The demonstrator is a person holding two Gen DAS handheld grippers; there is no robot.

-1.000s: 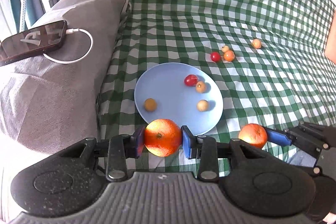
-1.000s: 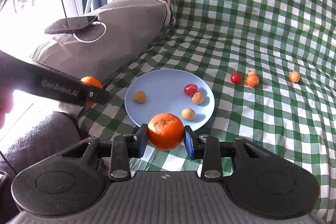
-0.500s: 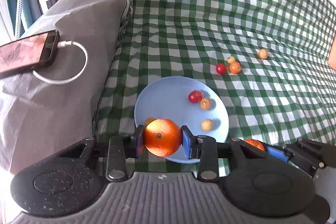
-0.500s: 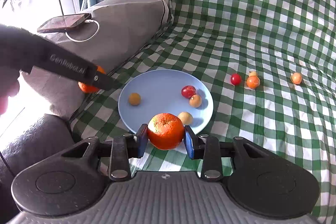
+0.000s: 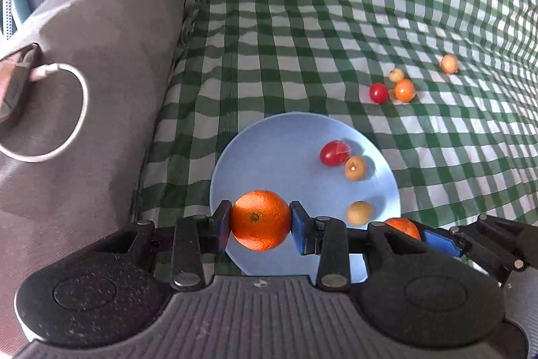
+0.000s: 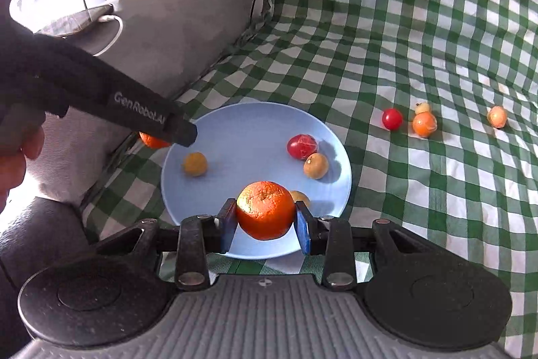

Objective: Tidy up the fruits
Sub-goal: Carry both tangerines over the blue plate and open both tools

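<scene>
My left gripper is shut on an orange above the near left rim of the light blue plate. My right gripper is shut on a second orange above the plate's near edge. The plate holds a red tomato and three small yellowish fruits. The right gripper's orange also shows in the left wrist view, and the left gripper's orange in the right wrist view. Loose on the checked cloth lie a red tomato, a small orange fruit and others.
A grey cushion stands left of the plate with a phone and white cable on it. The green checked cloth covers the seat and backrest. One more small fruit lies far right.
Both grippers have moved forward with their oranges, from the plate's near side to above the plate's near rim. The plate's fruits have not moved.
</scene>
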